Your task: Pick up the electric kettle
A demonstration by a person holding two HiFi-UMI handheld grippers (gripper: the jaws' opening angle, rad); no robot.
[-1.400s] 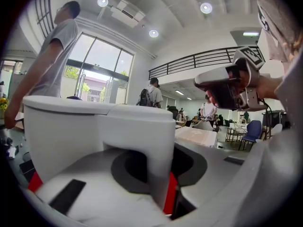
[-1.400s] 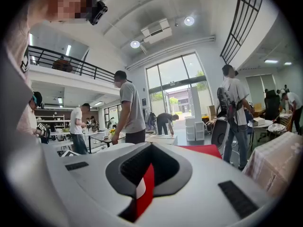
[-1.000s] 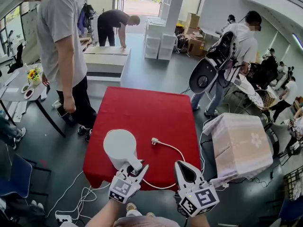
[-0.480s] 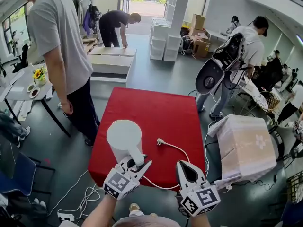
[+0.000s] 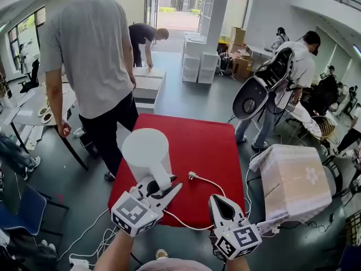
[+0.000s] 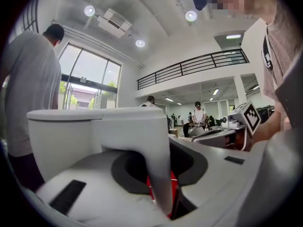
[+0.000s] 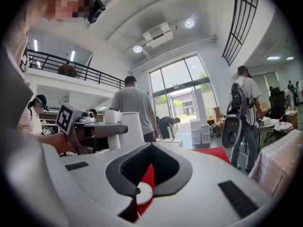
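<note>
left gripper (image 5: 164, 186) — level, gripping kettle (image 5: 145, 151) by handle

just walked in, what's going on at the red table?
A person is working two handheld grippers. The left gripper is clamped on the handle of the white electric kettle, which appears to be up off the red table. A round base lies alone on the cloth, and a cord trails nearby. The right gripper is shut and empty at the table's near edge.
</note>
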